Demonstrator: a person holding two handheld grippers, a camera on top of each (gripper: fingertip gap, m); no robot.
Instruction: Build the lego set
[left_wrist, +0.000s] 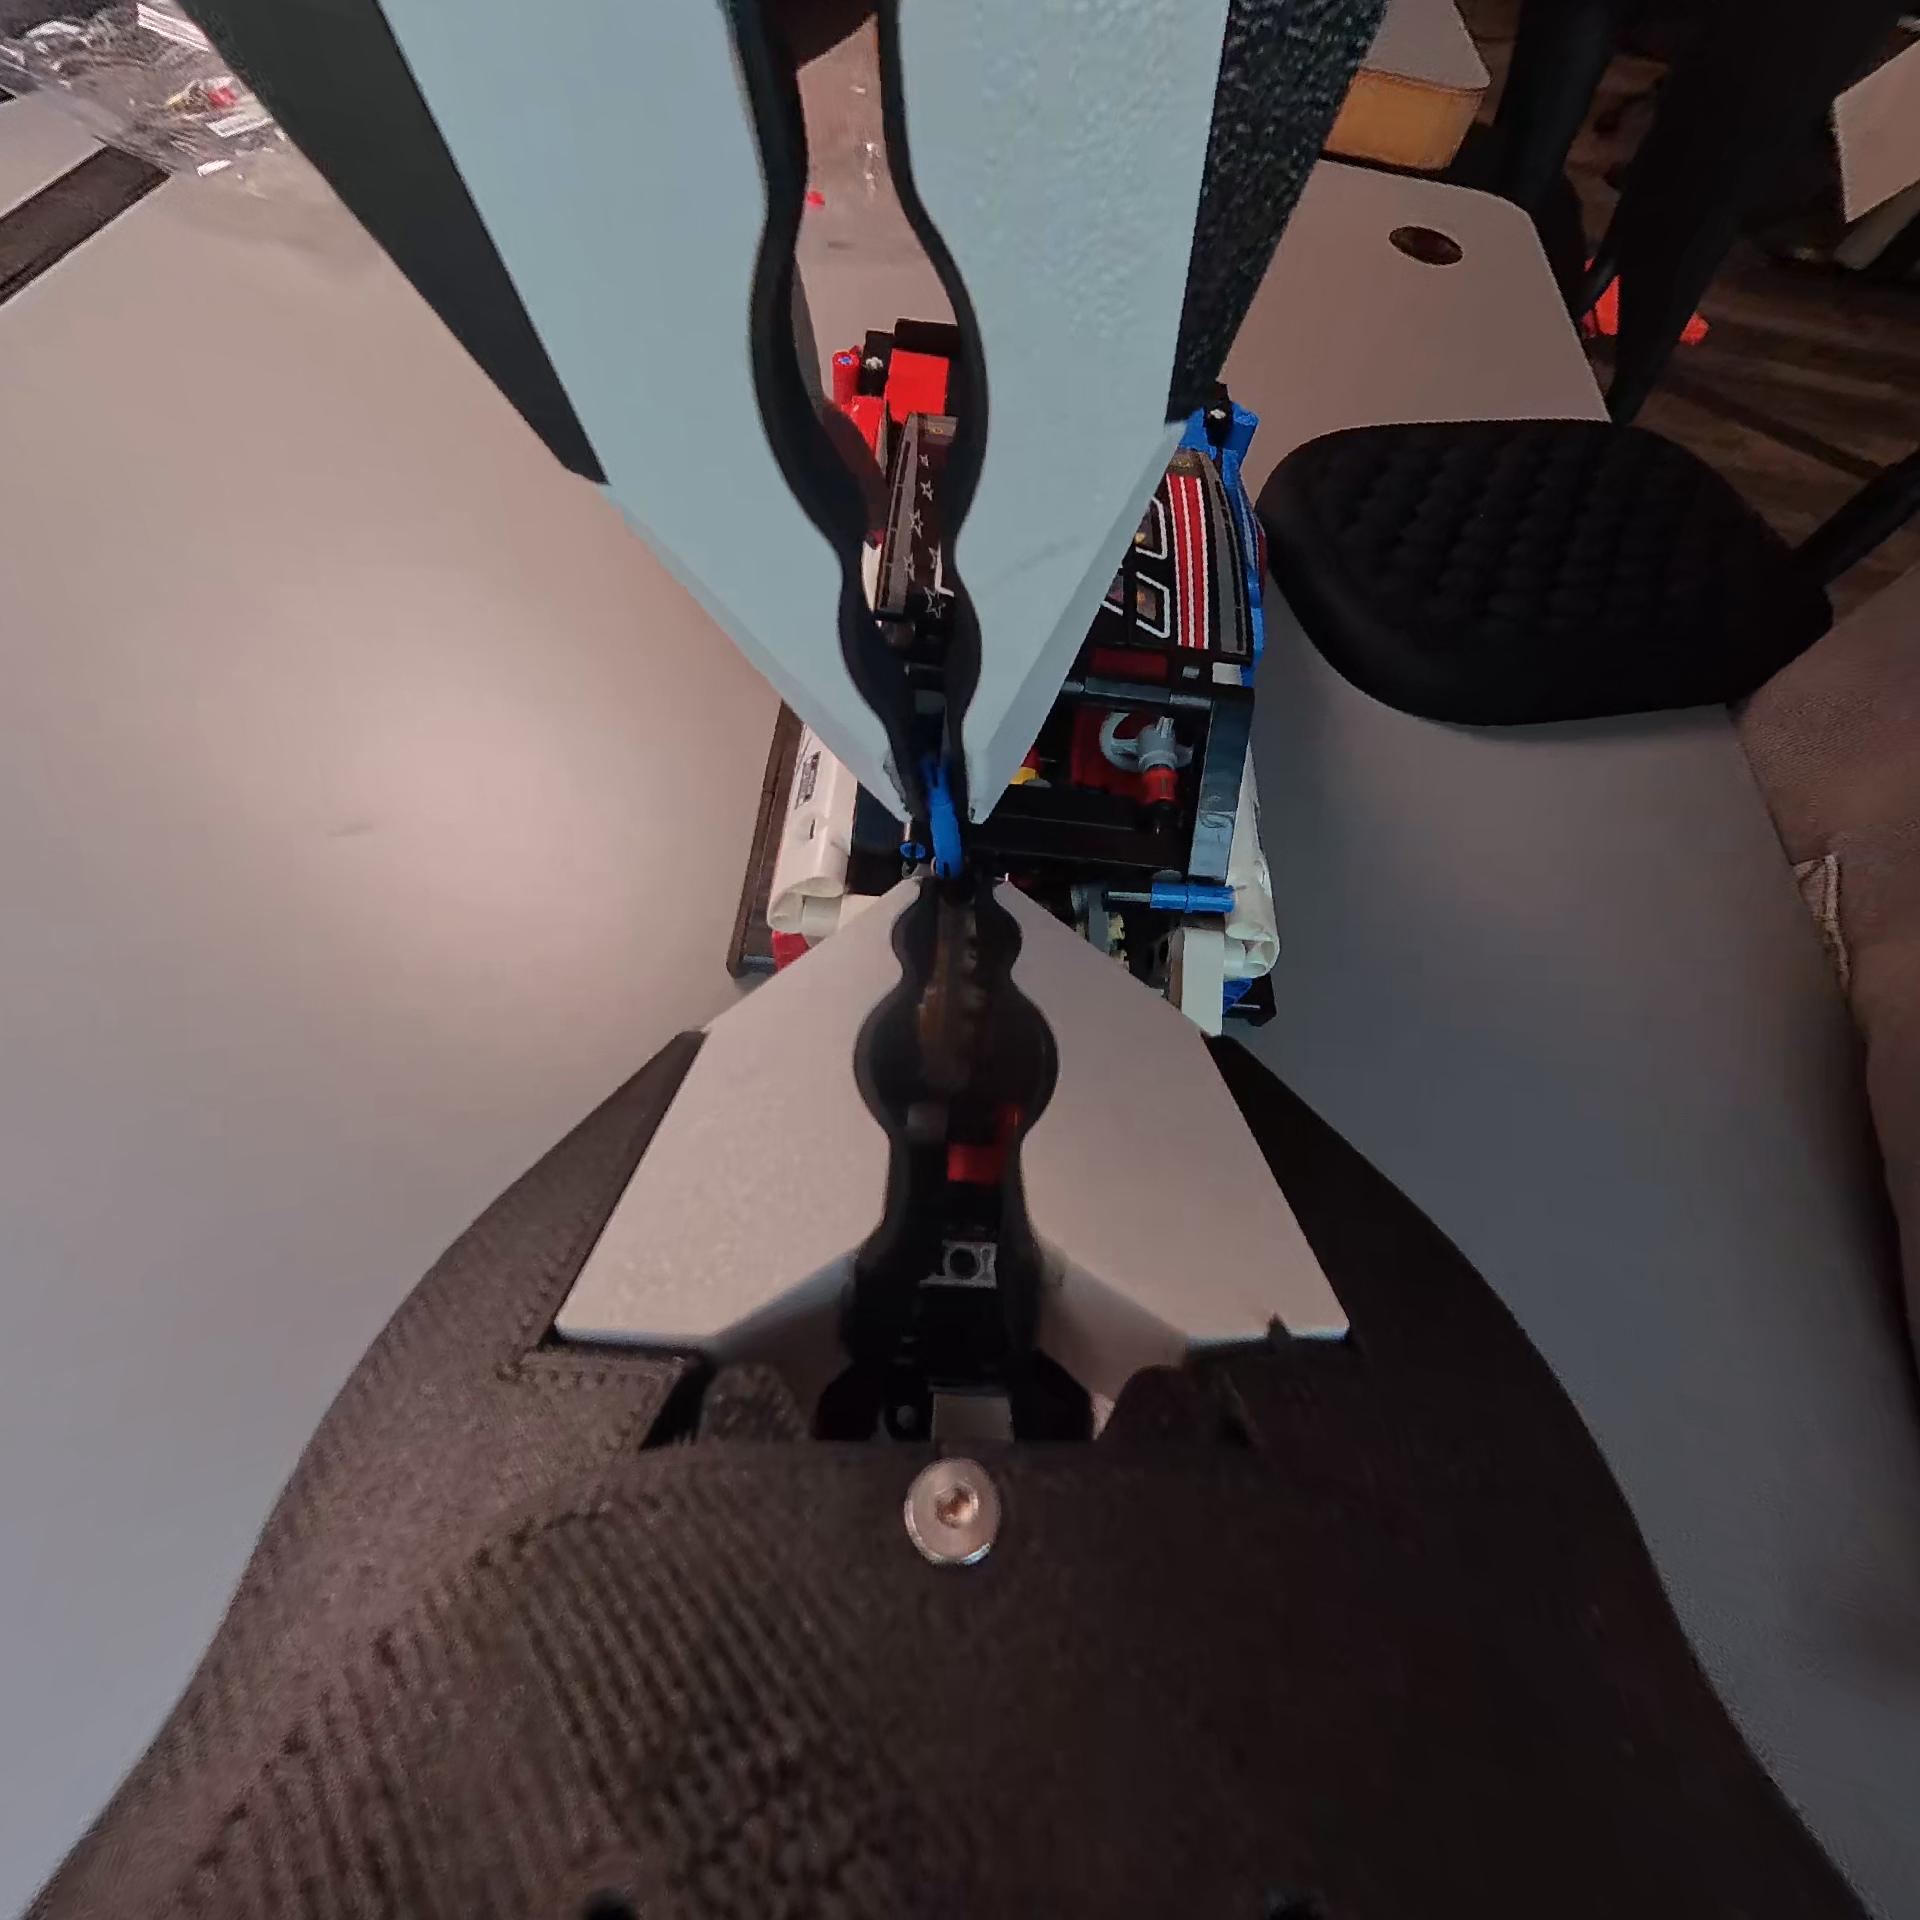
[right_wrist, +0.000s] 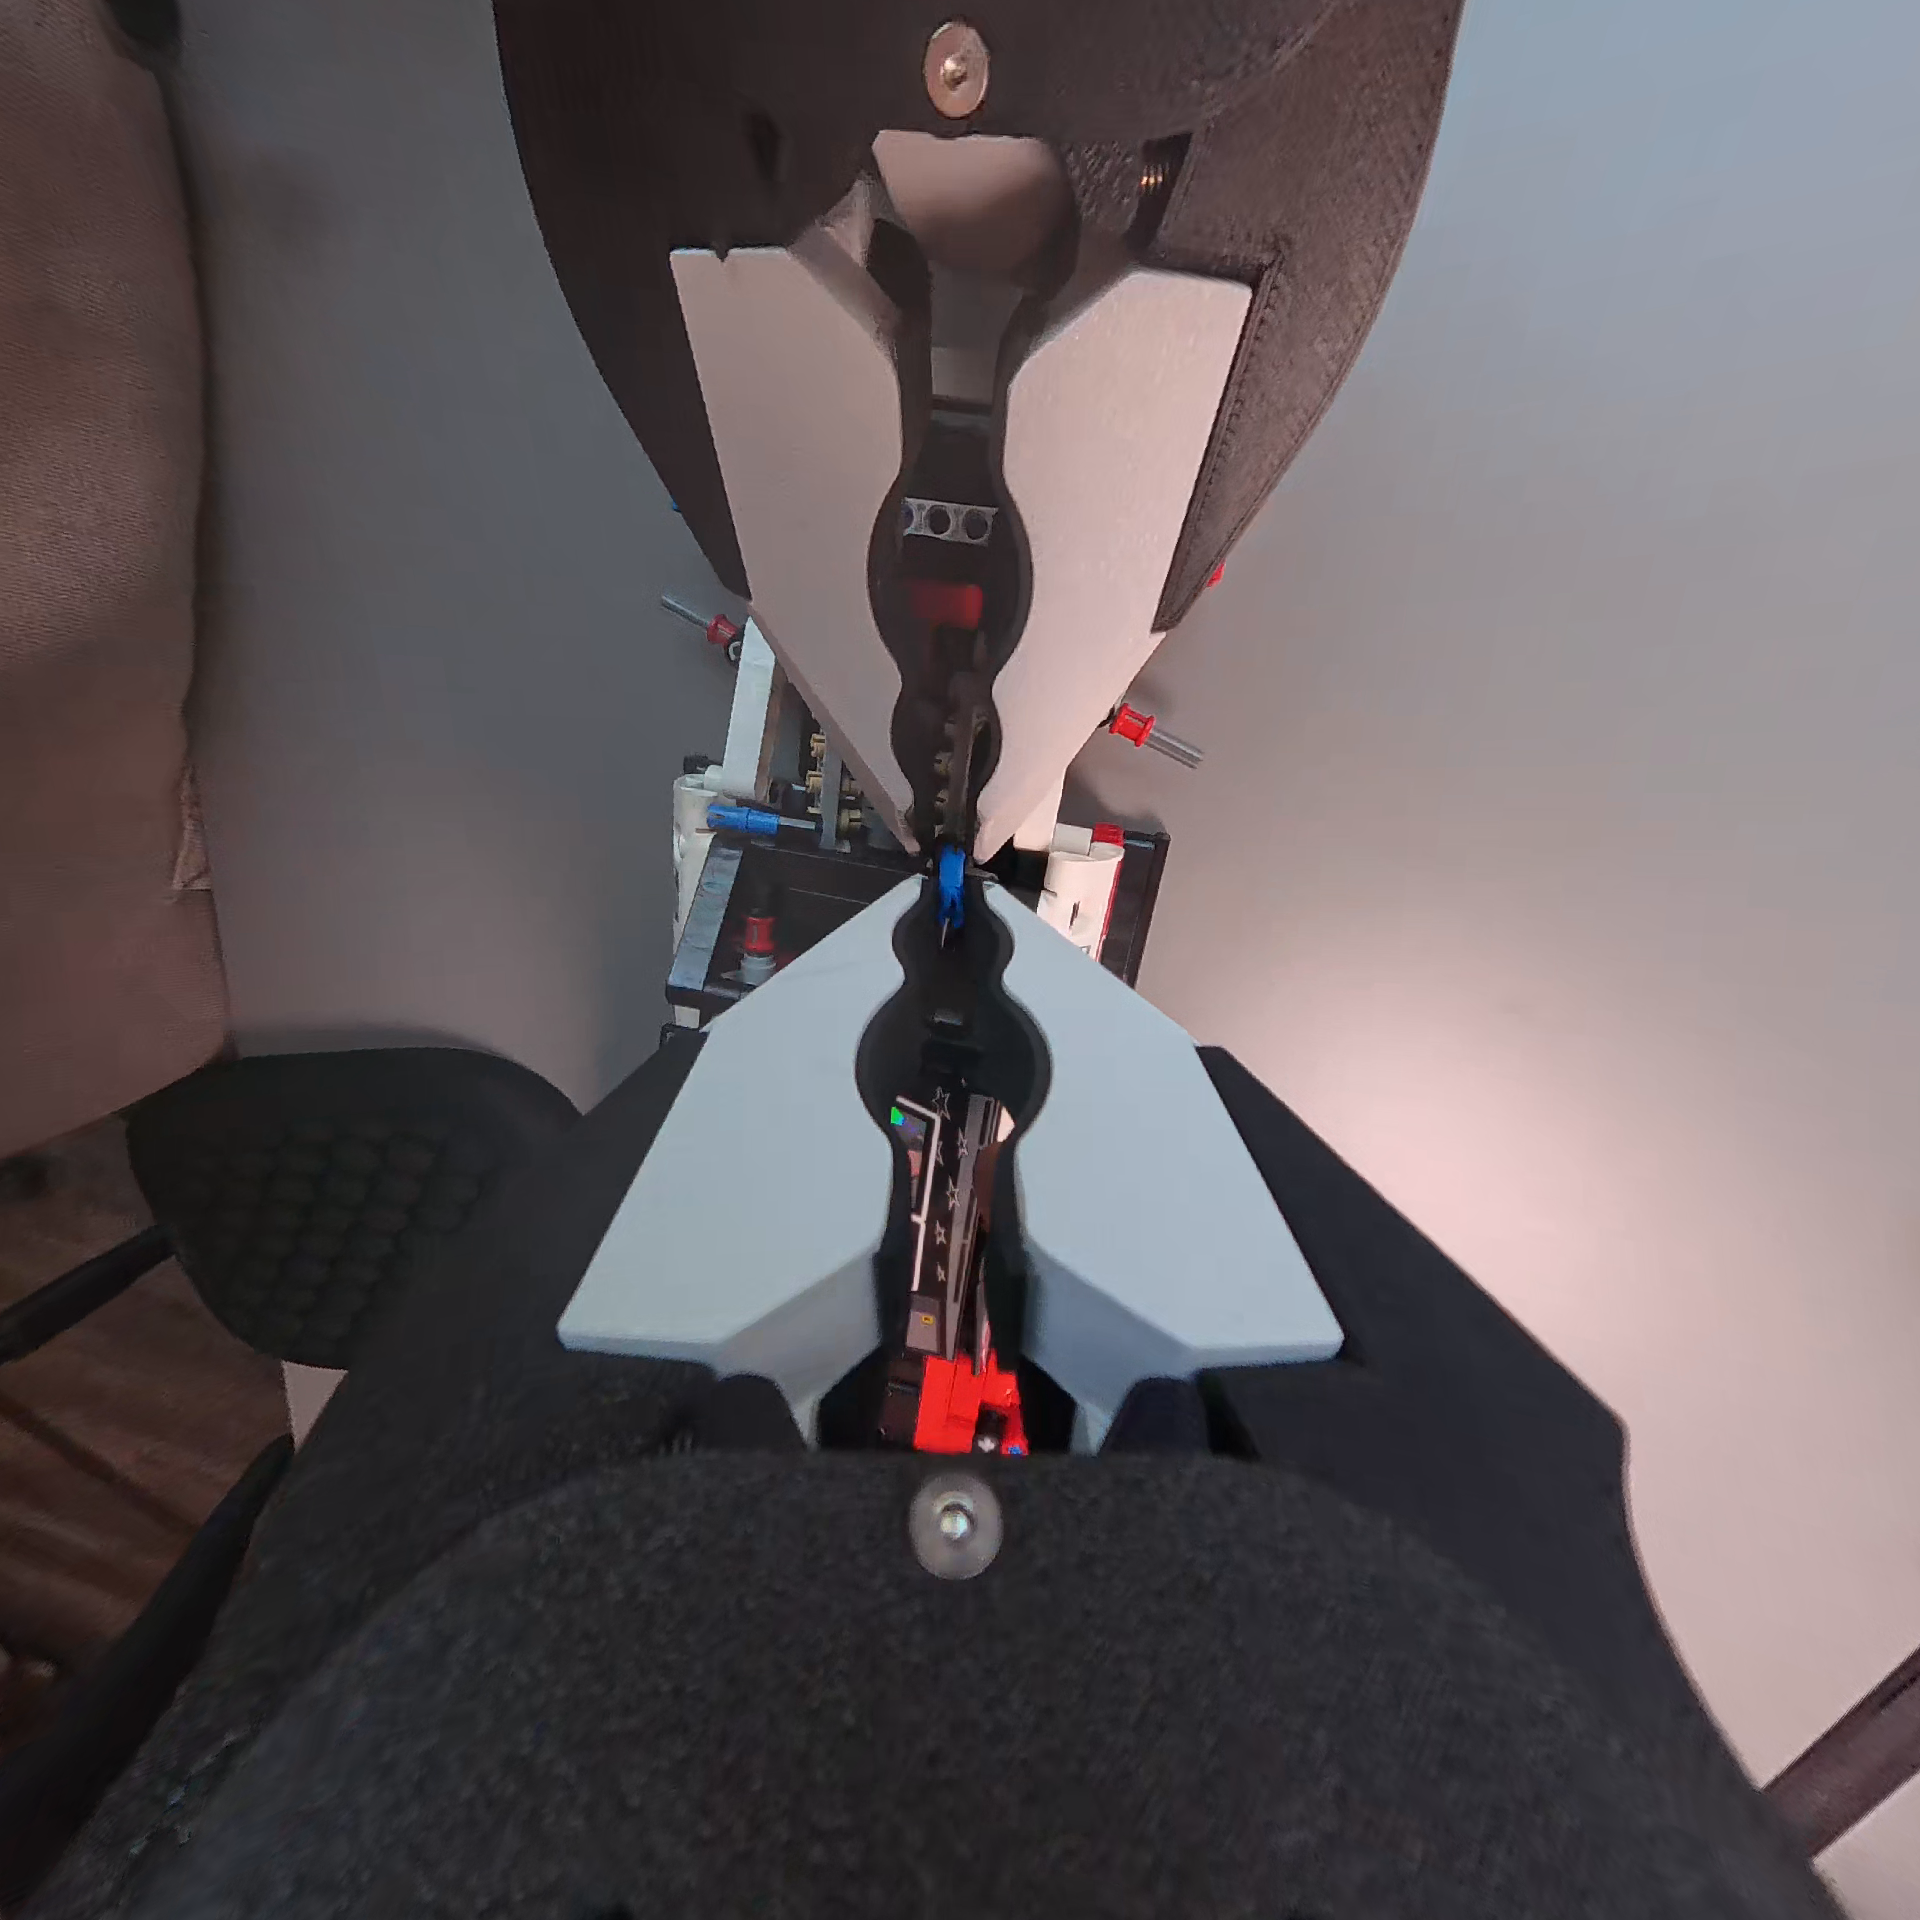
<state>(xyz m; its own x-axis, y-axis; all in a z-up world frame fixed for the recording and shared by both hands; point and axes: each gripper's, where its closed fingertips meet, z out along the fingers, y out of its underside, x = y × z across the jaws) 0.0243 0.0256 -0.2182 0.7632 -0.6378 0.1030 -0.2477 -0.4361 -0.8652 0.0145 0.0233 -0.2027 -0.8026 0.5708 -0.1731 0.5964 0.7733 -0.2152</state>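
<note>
A small blue pin (left_wrist: 940, 805) is pinched at the meeting tips of both tools: the left gripper (left_wrist: 951, 883) and the right gripper (right_wrist: 951, 883) are each closed nearly fully upon it, evidently for a handover or seating. The lego model (left_wrist: 1164, 727) lies directly beneath on the grey table (left_wrist: 364, 727). No legible writing is recorded.

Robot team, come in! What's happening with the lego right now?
Left tool and right tool tip to tip. Blue pin pinched by right tool, left grip unclear. Lego car on table below. Nothing blocking.
</note>
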